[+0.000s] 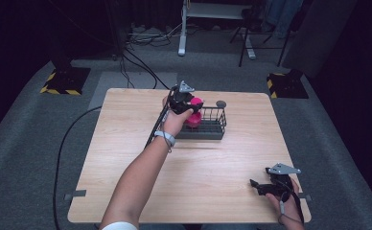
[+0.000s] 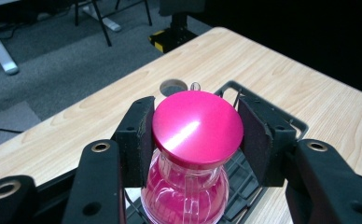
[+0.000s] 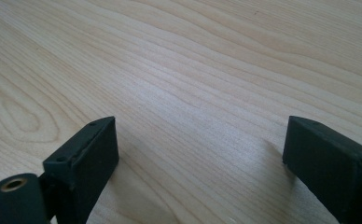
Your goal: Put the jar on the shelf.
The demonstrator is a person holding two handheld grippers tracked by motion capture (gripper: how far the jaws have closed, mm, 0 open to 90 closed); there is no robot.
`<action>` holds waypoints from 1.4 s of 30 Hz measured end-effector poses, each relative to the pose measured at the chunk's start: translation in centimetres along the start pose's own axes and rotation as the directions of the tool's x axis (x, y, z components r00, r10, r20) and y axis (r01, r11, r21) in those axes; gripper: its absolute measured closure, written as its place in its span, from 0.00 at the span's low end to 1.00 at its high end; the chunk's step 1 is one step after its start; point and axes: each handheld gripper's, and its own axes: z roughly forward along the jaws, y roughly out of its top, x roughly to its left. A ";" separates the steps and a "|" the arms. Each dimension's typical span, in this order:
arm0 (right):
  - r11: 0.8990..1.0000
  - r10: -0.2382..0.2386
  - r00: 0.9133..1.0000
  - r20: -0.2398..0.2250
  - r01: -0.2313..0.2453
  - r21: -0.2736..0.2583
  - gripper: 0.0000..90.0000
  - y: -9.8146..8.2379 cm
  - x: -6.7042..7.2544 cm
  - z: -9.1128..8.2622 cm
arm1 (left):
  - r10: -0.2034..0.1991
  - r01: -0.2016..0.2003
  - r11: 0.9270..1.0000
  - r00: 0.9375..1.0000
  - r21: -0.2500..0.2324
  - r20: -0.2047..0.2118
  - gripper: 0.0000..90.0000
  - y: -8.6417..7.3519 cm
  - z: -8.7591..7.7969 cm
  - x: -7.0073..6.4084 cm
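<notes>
The pink-lidded glass jar [image 2: 188,158] stood in my black wire basket [image 1: 213,125] at the far middle of the wooden table [image 1: 193,167], its clear ribbed body showing pink inside. My left gripper [image 2: 195,130] had its jaws on either side of the round pink lid [image 2: 197,127]; the left pad touched the rim, while the right one seemed a hair apart (I could not tell for sure whether it was pinching). A dark round hole [image 2: 173,87] lay in the tabletop just beyond the basket. My right gripper [image 3: 202,154] rested near the table's near right corner, its jaws spread wide over bare wood.
</notes>
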 end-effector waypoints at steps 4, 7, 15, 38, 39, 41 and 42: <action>1.000 0.000 1.000 0.000 0.000 0.000 0.12 0.0 0.0 0.0 | -0.014 0.014 1.000 1.000 -0.003 -0.002 0.54 -0.3 0.2 0.2; 1.000 0.000 1.000 0.000 0.000 0.000 0.12 0.0 0.0 0.0 | -0.014 0.014 1.000 1.000 0.005 -0.003 0.54 -0.5 0.3 0.2; 1.000 0.000 1.000 0.000 0.000 0.000 0.12 0.0 0.0 0.0 | -0.034 0.034 0.999 0.999 0.005 -0.011 0.38 -0.6 0.4 0.4; 1.000 0.000 1.000 0.001 0.000 0.002 0.11 0.1 0.0 0.1 | 0.007 -0.009 0.994 1.000 -0.110 -0.018 0.20 1.2 -6.8 -0.8; 1.000 0.001 1.000 0.000 -0.001 0.003 0.10 0.1 0.0 0.1 | 0.008 -0.010 0.993 1.000 -0.115 -0.019 0.20 1.3 -7.1 -0.9; 1.000 0.002 1.000 0.001 -0.002 0.003 0.10 0.1 0.1 0.1 | 0.017 -0.019 0.993 1.000 -0.118 -0.019 0.20 1.3 -7.9 -1.2; 1.000 0.002 1.000 0.001 -0.002 0.003 0.10 0.1 0.1 0.1 | 0.019 -0.021 0.993 1.000 -0.119 -0.020 0.20 1.3 -8.2 -1.2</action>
